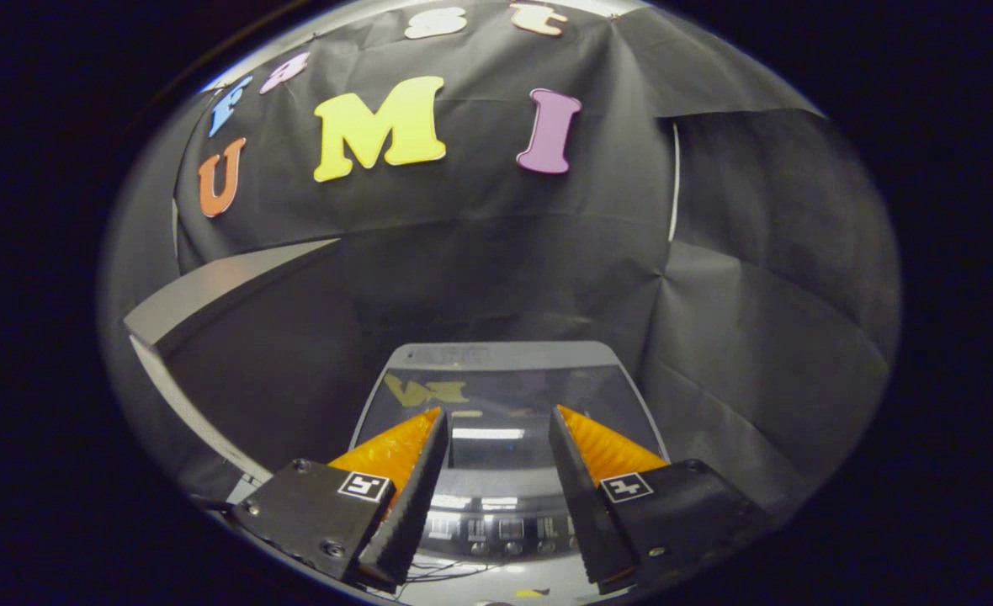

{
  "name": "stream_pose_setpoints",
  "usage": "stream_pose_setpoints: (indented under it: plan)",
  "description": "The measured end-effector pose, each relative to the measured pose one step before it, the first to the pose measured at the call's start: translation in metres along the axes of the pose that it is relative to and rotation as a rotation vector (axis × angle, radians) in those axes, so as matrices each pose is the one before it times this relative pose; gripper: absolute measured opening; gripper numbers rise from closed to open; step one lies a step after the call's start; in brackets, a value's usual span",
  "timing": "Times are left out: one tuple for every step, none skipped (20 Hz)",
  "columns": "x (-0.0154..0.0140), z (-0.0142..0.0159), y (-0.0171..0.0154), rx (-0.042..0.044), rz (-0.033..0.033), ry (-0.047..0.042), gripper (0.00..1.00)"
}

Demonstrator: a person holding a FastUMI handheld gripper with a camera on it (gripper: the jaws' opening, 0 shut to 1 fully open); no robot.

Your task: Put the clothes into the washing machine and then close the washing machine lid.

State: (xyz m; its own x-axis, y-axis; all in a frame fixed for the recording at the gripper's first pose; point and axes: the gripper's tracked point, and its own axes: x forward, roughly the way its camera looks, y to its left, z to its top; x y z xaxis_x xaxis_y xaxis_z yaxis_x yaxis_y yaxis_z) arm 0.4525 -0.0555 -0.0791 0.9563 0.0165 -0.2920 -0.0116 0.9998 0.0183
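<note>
Leftmost, one pale grey panel (210, 295) with a flat face and a thin light edge slants along the booth's left side, partly draped by black cloth (740, 278). That creased, matte cloth forms the wall all round, hanging in folds behind and to the right, with one narrow pale strip (675, 181) showing at a seam on the right. Low in the middle sits one washer (496, 358), seen from above: a grey top with rounded rear corners and a single dark, glossy lid (505, 404) lying shut and flat, its glass-like surface mirroring a bright bar of ceiling light. Nearer, a curved silvery control strip (496, 528) runs across the front edge, carrying a row of small square displays and round buttons, too small to read. One hand-held gripper (496, 421) hangs over that strip, its two wedge-shaped fingers (416, 488) spread apart with nothing between them; the tips reach over the front part of the lid, and whether they touch it cannot be told. Each finger has a ribbed inner pad, a ridged outer face, and a blocky base bearing one small square marker, two markers in all. No clothes lie on the lid or beside the washer.
</note>
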Motion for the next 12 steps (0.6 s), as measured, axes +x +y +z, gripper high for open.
stream_pose_setpoints:
  plan:
    - [-0.02505,-0.01010,0.00036,0.00050,-0.01754,-0.00647,0.77]
    - [-0.02691,-0.01097,-0.00013,0.00267,-0.01738,-0.00813,0.77]
    - [-0.02729,-0.01101,0.00077,0.00832,-0.01402,-0.00804,0.77]
    - [-0.02481,-0.01089,0.00388,0.00875,-0.00955,-0.00505,0.77]
    - [-0.02536,-0.01211,0.00264,0.00461,-0.00882,-0.00052,0.77]
    - [-0.02512,-0.01179,0.00240,-0.00027,-0.00892,-0.00419,0.77]
    - [-0.02415,-0.01019,0.00113,-0.00235,-0.01145,-0.00653,0.77]
    - [-0.02433,-0.00997,0.00130,-0.00175,-0.00580,-0.00359,0.77]
    - [-0.02374,-0.00968,-0.00021,-0.00011,-0.01201,0.00334,0.77]
    - [-0.02075,-0.00785,-0.00035,0.00175,-0.00604,0.00109,0.77]
    - [-0.02167,-0.00505,-0.00079,0.00372,-0.00264,-0.00187,0.77]
    - [-0.01884,-0.00347,0.00107,-0.00145,-0.00115,-0.00622,0.77]
